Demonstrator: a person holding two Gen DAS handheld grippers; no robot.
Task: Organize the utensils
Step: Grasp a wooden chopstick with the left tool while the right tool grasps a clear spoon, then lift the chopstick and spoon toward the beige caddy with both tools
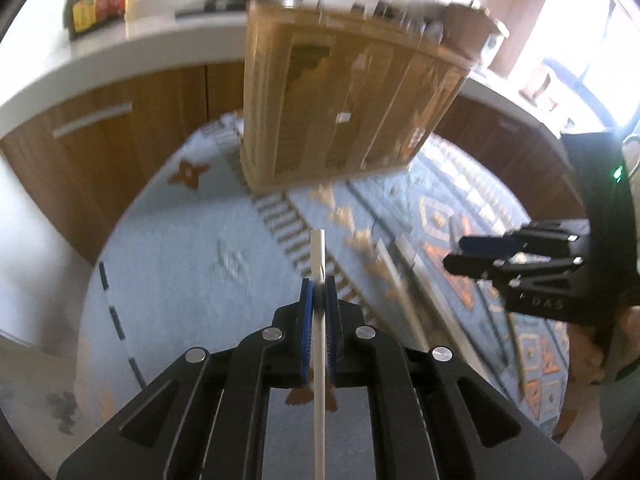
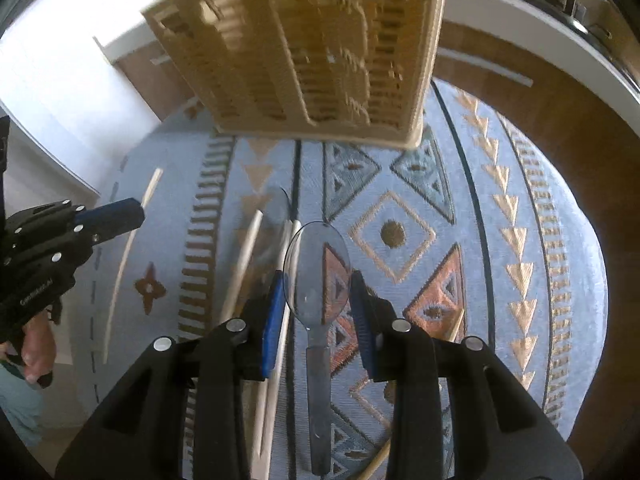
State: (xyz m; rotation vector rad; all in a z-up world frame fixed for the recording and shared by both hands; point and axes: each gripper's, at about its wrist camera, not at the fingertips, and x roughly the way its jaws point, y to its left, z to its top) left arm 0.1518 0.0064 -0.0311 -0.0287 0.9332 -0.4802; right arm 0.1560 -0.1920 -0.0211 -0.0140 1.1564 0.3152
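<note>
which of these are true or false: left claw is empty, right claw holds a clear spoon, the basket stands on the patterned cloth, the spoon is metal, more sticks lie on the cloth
1. The left claw is empty. False: it is shut on a white stick.
2. The right claw holds a clear spoon. True.
3. The basket stands on the patterned cloth. True.
4. The spoon is shiny metal. False: it is see-through plastic.
5. More sticks lie on the cloth. True.
</note>
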